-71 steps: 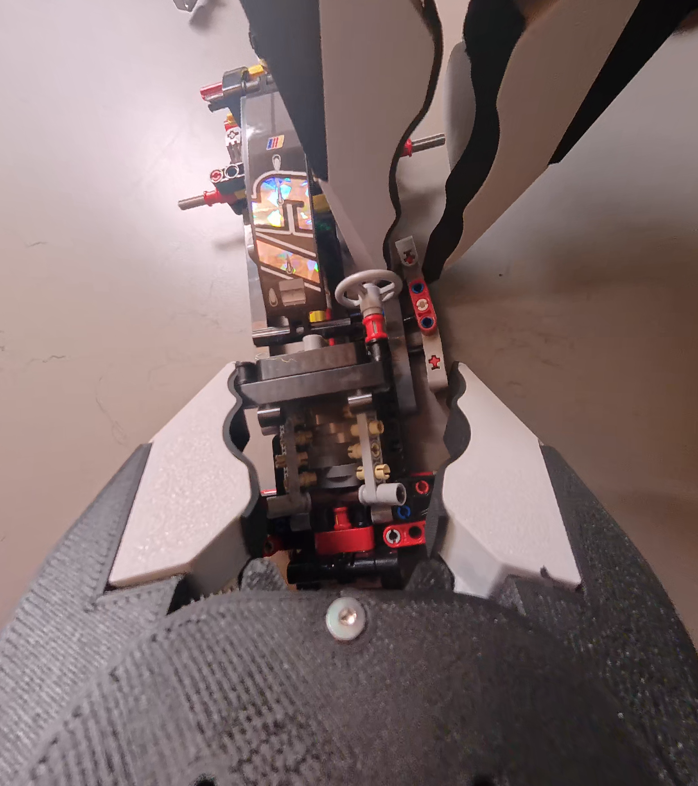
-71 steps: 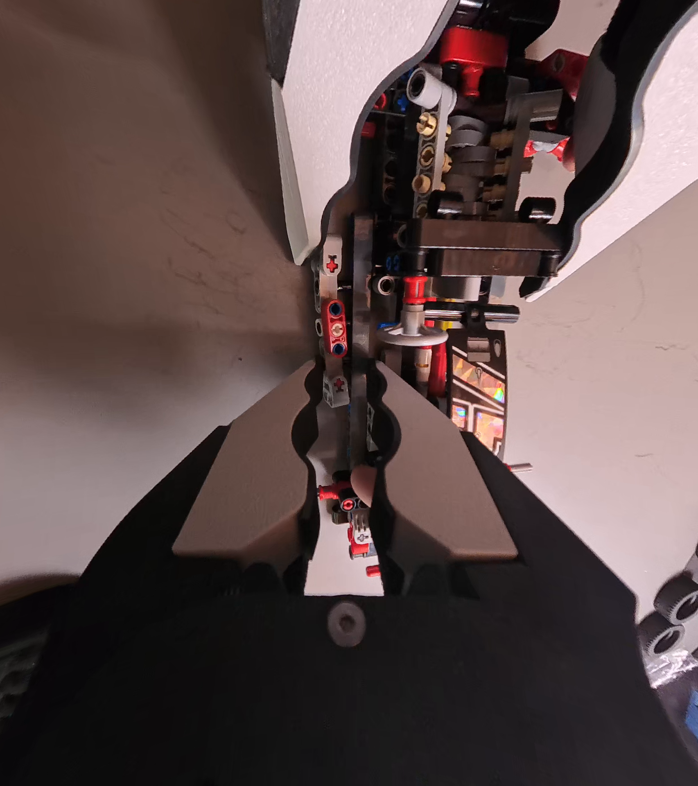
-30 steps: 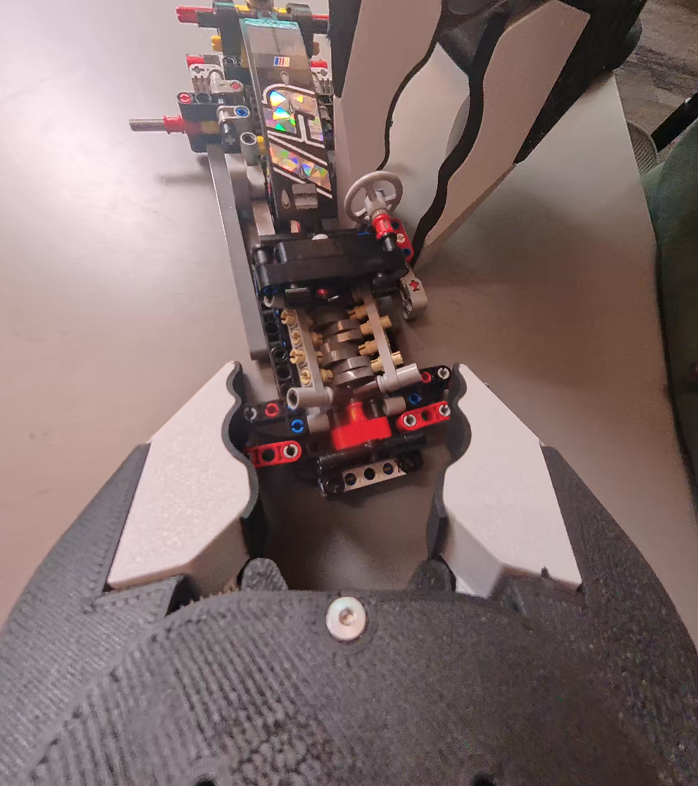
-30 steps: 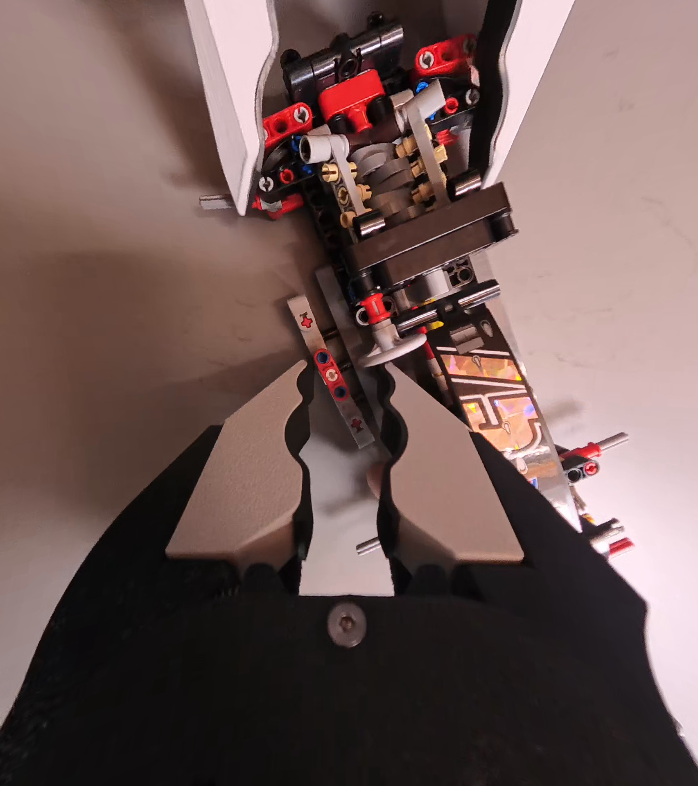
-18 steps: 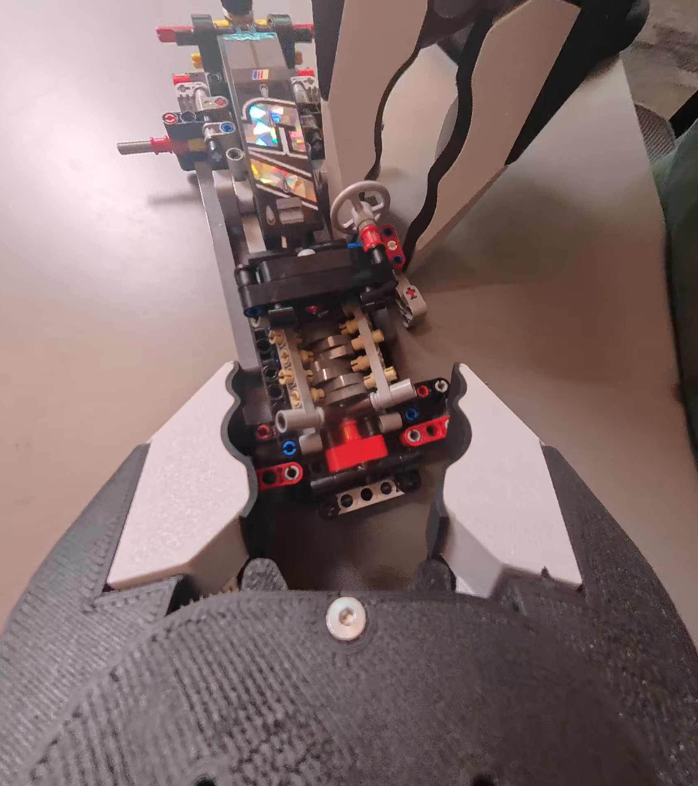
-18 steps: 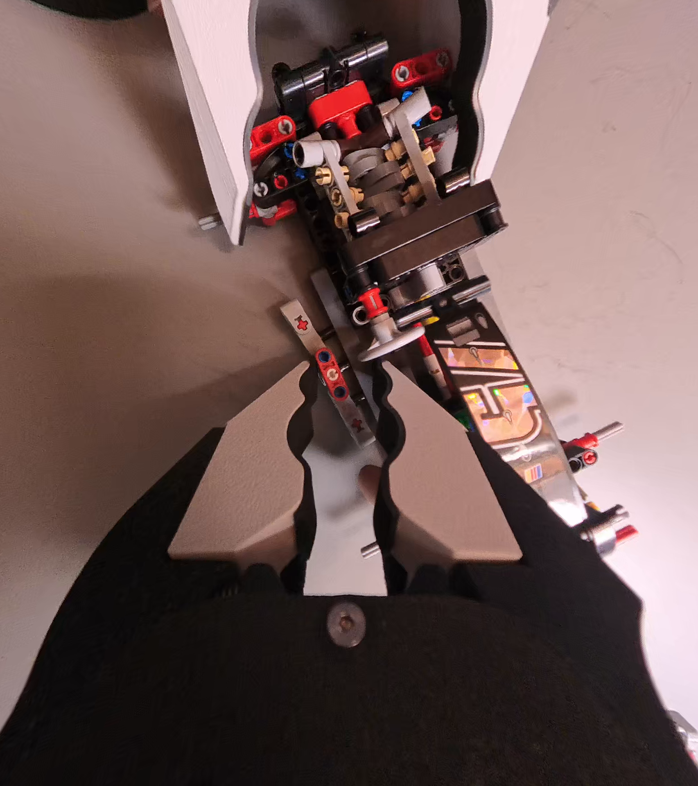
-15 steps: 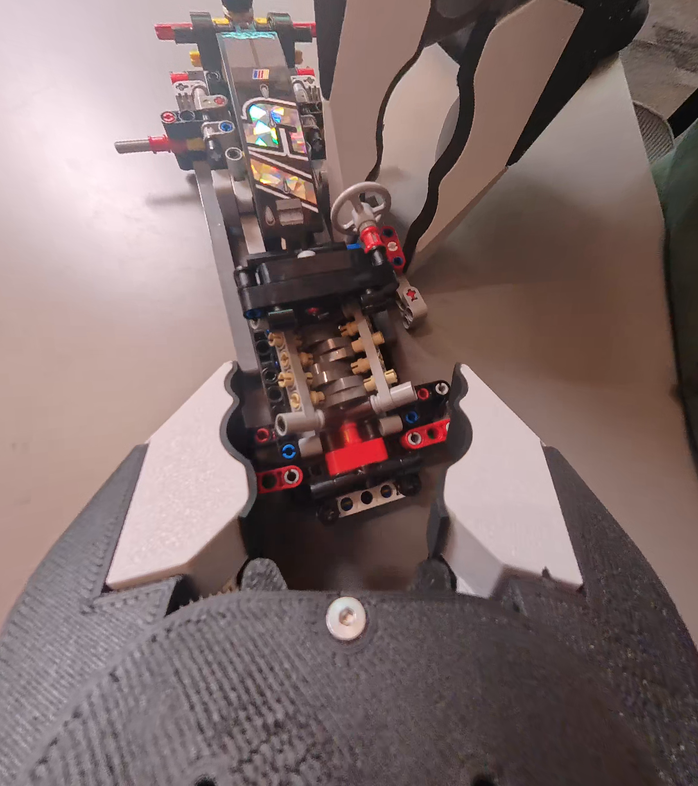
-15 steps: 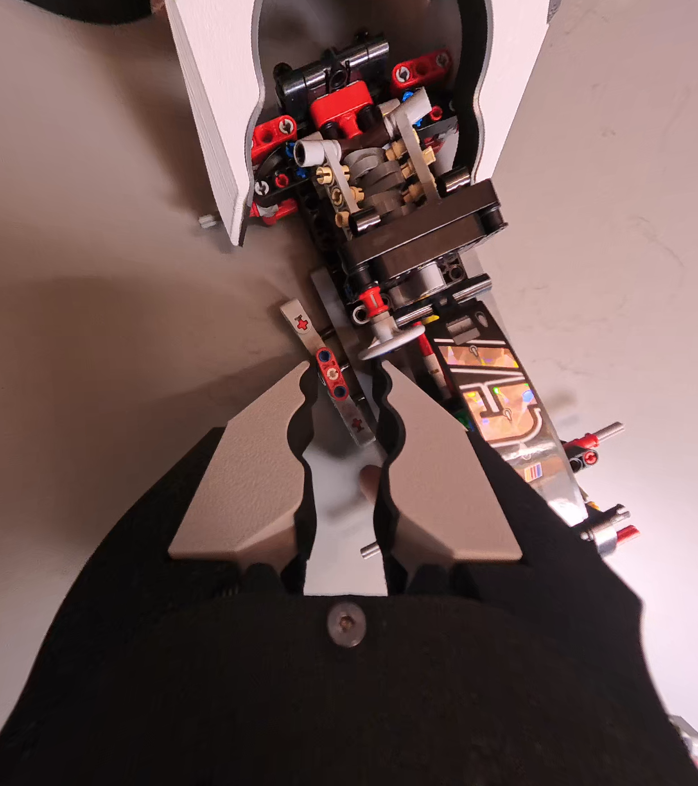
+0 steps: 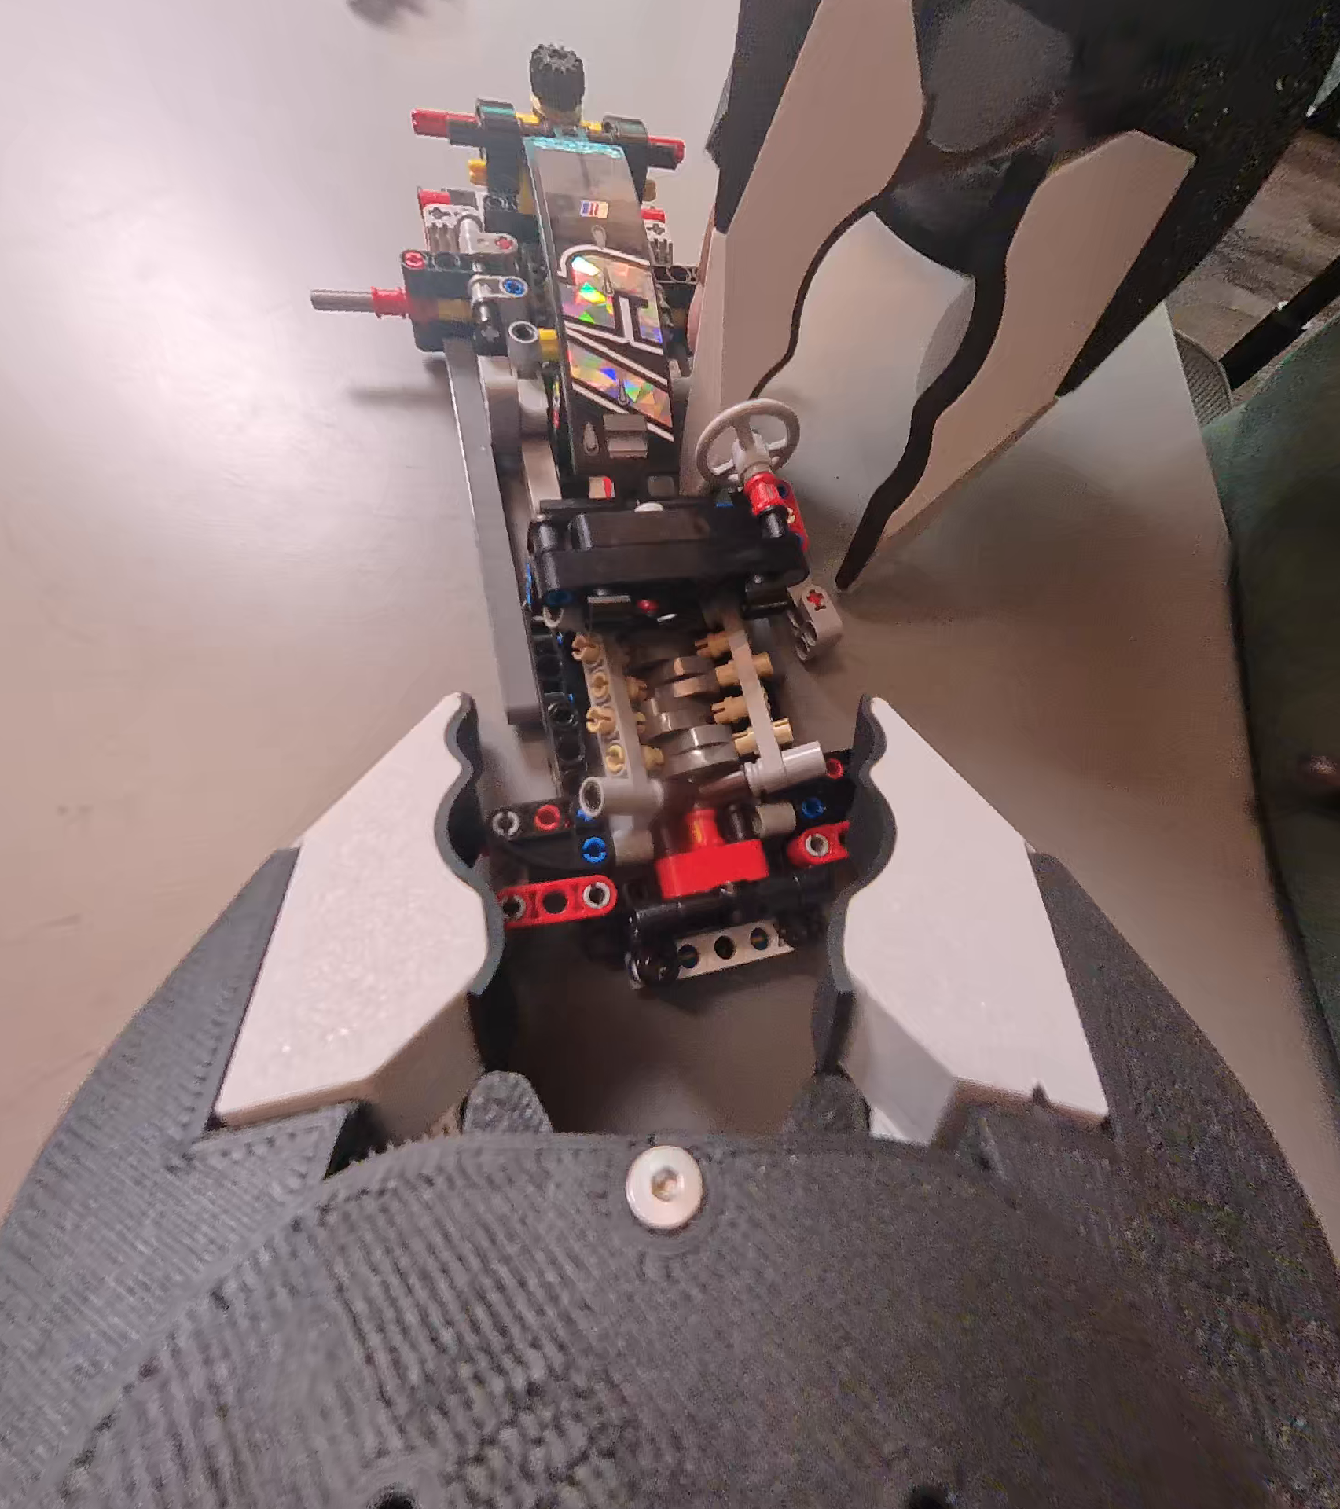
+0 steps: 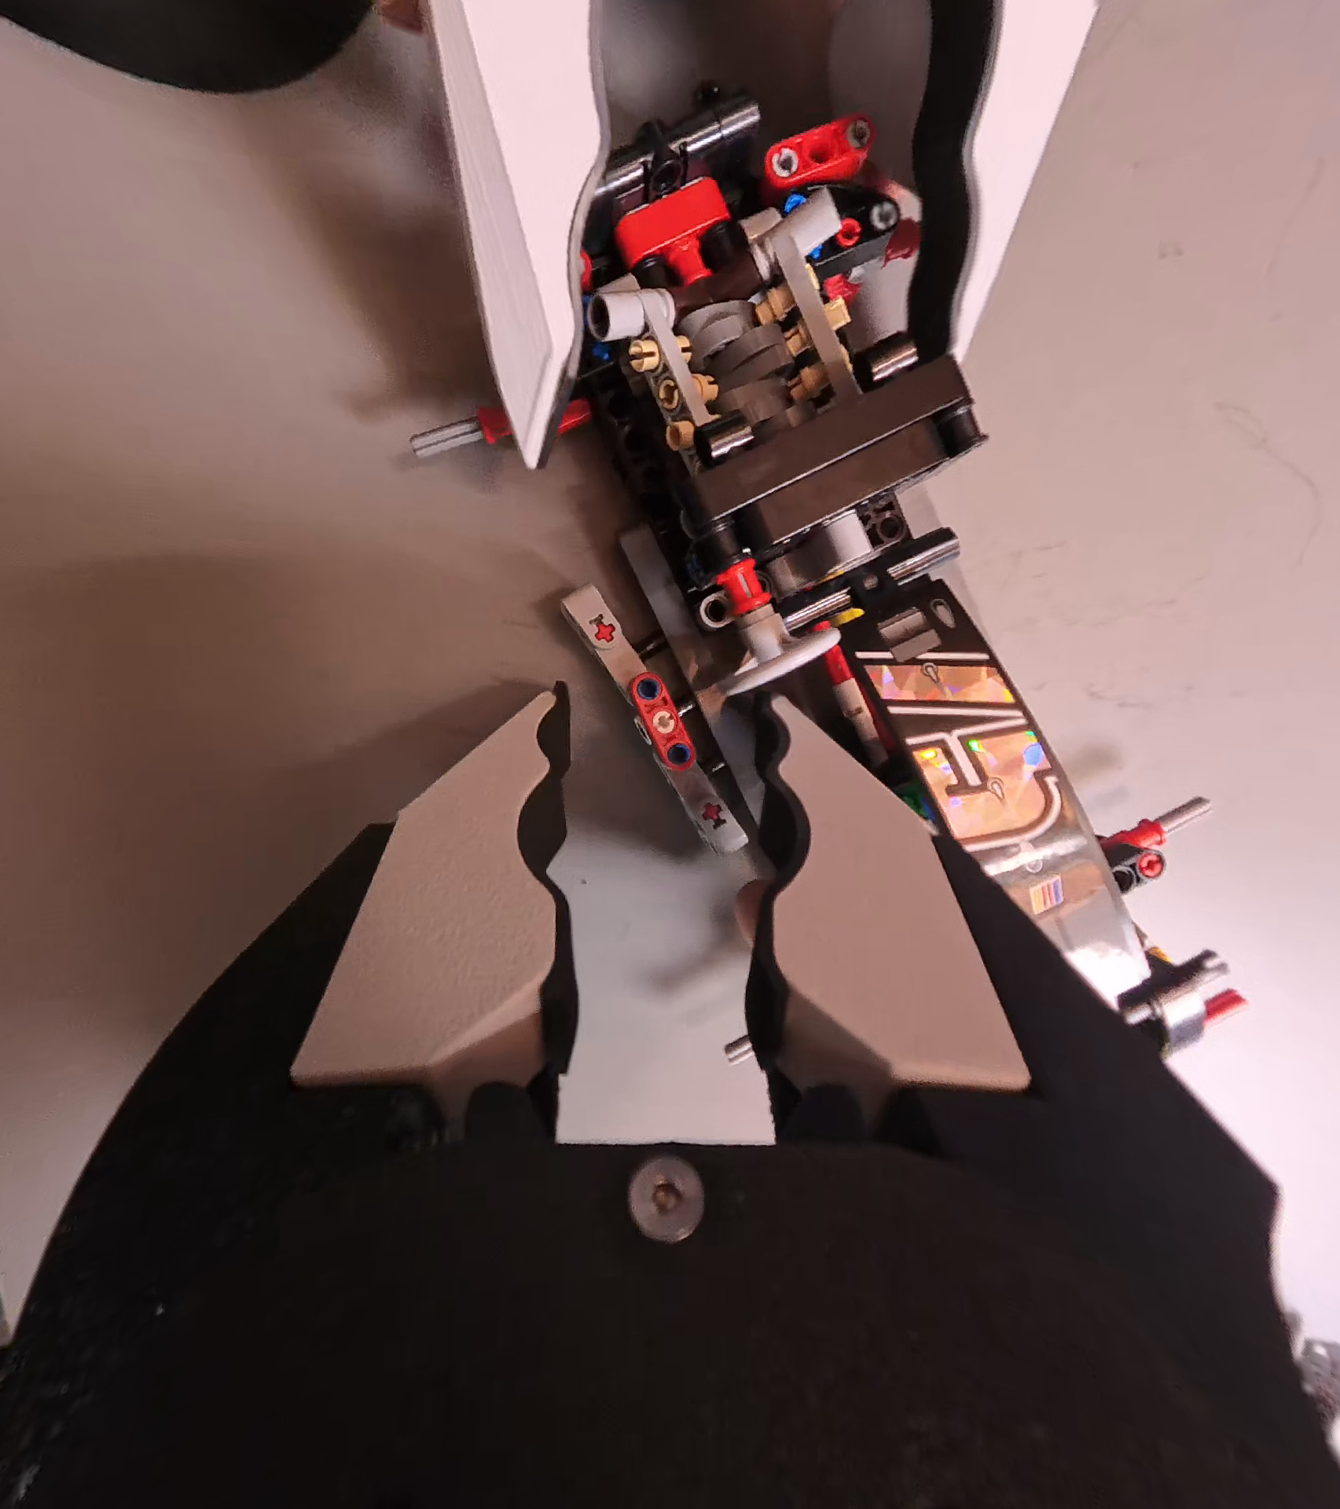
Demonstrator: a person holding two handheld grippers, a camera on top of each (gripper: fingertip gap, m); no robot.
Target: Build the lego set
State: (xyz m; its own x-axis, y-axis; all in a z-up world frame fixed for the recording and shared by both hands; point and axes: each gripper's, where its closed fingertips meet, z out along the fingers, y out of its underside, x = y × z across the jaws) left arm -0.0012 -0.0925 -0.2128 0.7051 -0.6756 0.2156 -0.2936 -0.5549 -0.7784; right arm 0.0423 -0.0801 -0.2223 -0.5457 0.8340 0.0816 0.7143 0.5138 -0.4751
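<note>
Earlier the lego chassis (image 9: 634, 571) was held up off the desk (image 9: 160, 571), gripped deep in the left claw (image 9: 666, 718) and pinched by the right claw (image 10: 666, 710). Now it lies flat on the desk. The left claw has drawn back to the engine end, jaws spread beside it. The right claw has let go, its jaws parted around the grey side beam (image 10: 654, 727).

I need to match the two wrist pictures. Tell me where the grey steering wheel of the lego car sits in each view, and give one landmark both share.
Left wrist view: the steering wheel is above centre, right of the shiny black panel.
Right wrist view: the steering wheel is near centre, just beyond the right claw, seen edge-on.
Shared landmark: the red block at the car's engine end.
</note>
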